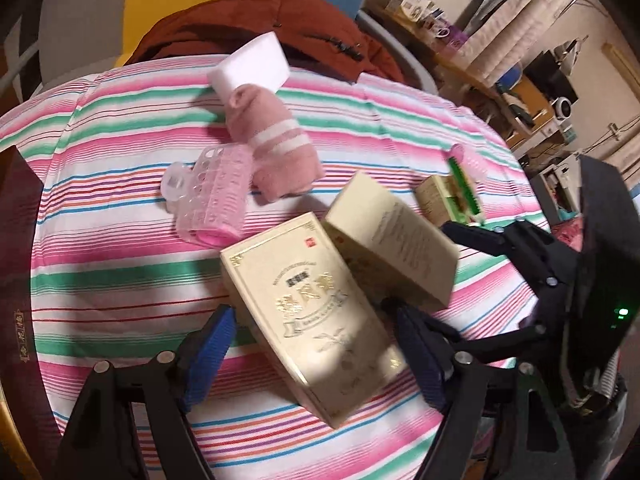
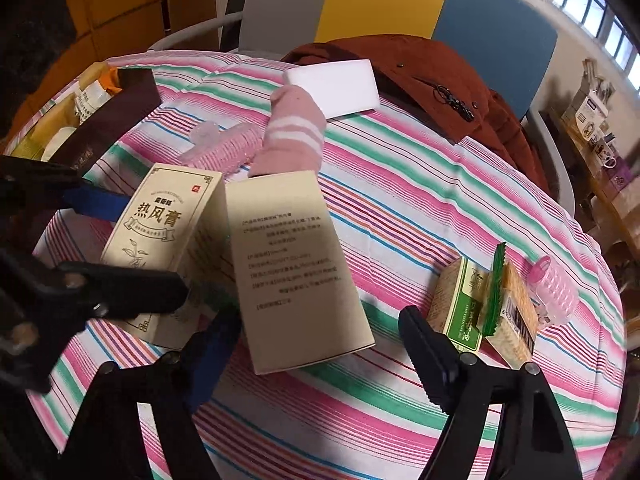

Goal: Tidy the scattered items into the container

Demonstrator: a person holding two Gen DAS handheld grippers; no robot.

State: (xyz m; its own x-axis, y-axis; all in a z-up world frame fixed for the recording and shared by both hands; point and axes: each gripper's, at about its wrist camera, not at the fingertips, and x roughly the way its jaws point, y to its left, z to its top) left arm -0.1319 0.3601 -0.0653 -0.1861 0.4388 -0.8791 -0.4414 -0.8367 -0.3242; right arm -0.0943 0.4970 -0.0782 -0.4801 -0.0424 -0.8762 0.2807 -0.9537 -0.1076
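Straddling cream box with front label (image 1: pixel 316 316): left gripper (image 1: pixel 318 344), jaws wide apart, one blue pad (image 1: pixel 216 344) just beside each long edge. Cannot tell whether pads press on the card or only flank it. Box tilted, upper right corner leaning on second cream box (image 2: pixel 296 268).

Right gripper (image 2: pixel 312 352) likewise with jaws apart, set over second cream box, printed back face up. Left pad near that box's lower left edge; right finger (image 2: pixel 424 344) clearly apart from its right edge. No squeeze seen.

Container (image 2: pixel 116 116): dark maroon, at far left of table, seen in right wrist view as partly filled with pale packets. Both cream boxes outside it, on striped tablecloth (image 2: pixel 400 208), well apart from its wall.

Other loose items noted:
- pink sock (image 1: pixel 276 148), rolled, behind the two boxes, touching pink hair roller (image 1: pixel 216 200) on its left
- white sponge block (image 1: pixel 252 64) just behind sock, near far table edge
- small green-and-tan box (image 2: pixel 460 304) beside right finger, with cracker packet (image 2: pixel 516 312) touching it and second pink roller (image 2: pixel 556 292) just past that

Rust-red jacket (image 2: pixel 432 80) draped over far edge of table, chairs behind.
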